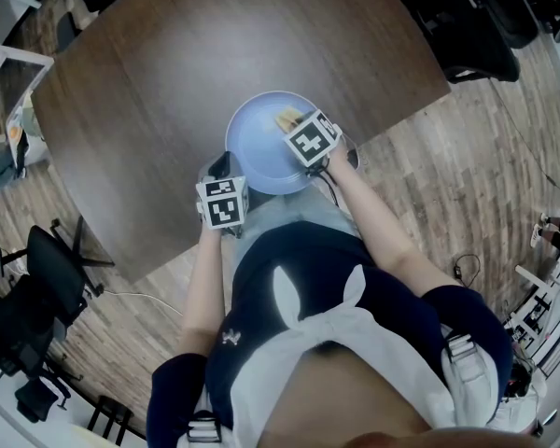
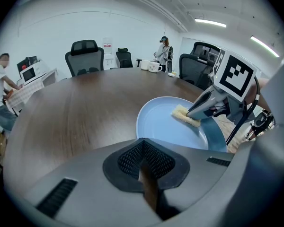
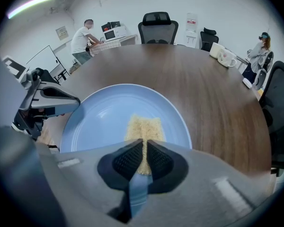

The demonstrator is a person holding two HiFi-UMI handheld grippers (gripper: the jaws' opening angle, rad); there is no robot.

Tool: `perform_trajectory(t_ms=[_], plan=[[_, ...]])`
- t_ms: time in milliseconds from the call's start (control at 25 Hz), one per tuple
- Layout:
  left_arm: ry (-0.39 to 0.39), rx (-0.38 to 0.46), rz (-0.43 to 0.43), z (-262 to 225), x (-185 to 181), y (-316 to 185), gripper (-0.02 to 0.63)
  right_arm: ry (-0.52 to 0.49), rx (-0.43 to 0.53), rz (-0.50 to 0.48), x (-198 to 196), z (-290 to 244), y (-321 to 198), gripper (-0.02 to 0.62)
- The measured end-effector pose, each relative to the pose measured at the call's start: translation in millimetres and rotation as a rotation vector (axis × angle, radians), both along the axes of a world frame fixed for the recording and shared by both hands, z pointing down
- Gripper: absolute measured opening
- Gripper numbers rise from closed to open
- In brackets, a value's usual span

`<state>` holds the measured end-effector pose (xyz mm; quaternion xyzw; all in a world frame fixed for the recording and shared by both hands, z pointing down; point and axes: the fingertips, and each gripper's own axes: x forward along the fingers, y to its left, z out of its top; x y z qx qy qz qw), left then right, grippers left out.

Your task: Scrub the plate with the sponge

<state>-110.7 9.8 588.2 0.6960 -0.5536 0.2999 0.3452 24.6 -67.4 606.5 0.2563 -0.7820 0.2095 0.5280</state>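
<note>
A round light-blue plate (image 1: 257, 147) lies on the dark wooden table (image 1: 159, 82), near its front edge. My right gripper (image 1: 294, 125) is shut on a yellow sponge (image 3: 143, 126) and holds it flat on the plate's (image 3: 99, 112) middle. In the left gripper view the sponge (image 2: 184, 116) sits on the plate's (image 2: 161, 124) far right part, under the right gripper (image 2: 193, 114). My left gripper (image 1: 220, 172) is shut with nothing between its pads. Its tips (image 2: 143, 148) are at the plate's near-left rim, which they partly hide. The right gripper view shows the left gripper (image 3: 75, 102) at that rim.
Two white mugs (image 3: 226, 56) stand at the table's far edge. Black office chairs (image 3: 157, 26) ring the table, and people stand or sit by the walls. The table's front edge runs just behind both grippers, with wooden floor (image 1: 420, 157) below.
</note>
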Motion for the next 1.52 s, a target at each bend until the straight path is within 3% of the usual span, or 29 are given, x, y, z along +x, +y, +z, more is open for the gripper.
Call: perform_trajectory(t_ms=[400, 880, 1080, 1520], plan=[[-0.001, 0.003, -0.003, 0.9, -2.4, 1.6, 0.003, -0.064, -0.023, 0.002, -20.5, 1.9, 13.8, 0.025], [-0.006, 0.004, -0.009, 1.6, -1.7, 1.9, 0.003, -0.114, -0.051, -0.074, -38.5, 4.1, 35.7, 0.025], [-0.004, 0.005, -0.012, 1.3, -1.5, 1.6, 0.003, -0.172, -0.051, -0.167, -55.0, -3.7, 45.4, 0.025], [-0.001, 0.004, -0.018, 1.5, -1.3, 0.8, 0.003, -0.184, -0.102, -0.228, -62.7, 3.5, 67.3, 0.025]])
